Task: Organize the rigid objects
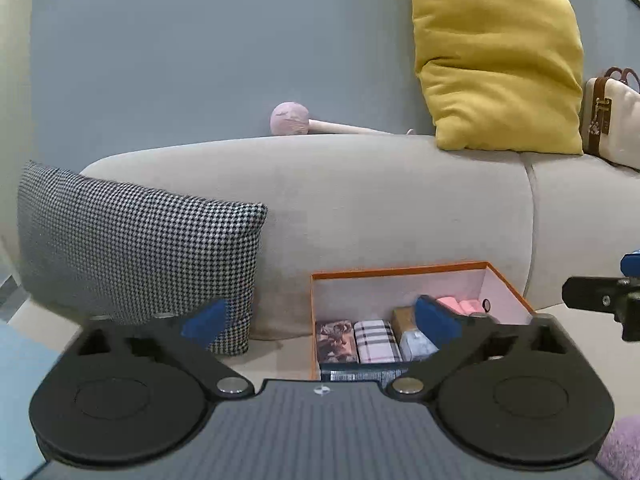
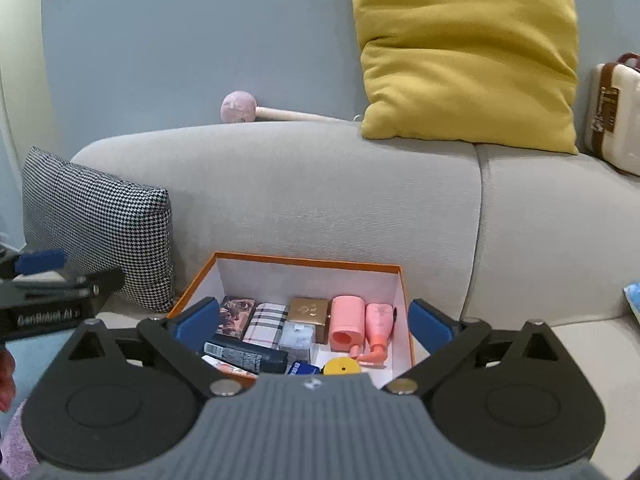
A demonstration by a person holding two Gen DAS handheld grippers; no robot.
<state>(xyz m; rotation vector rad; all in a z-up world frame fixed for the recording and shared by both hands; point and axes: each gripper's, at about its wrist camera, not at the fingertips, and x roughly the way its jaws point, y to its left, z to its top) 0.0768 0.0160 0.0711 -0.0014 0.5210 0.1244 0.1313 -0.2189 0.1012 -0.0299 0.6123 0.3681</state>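
Both jaws gape empty — orange box (image 2: 304, 261) lies beyond.

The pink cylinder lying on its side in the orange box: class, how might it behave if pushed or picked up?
The pink cylinder lies on its side with a round open end, so it may roll, though the pink pump bottle close beside it could block that. It looks hollow, so probably light. Its smooth surface might slip between fingers.
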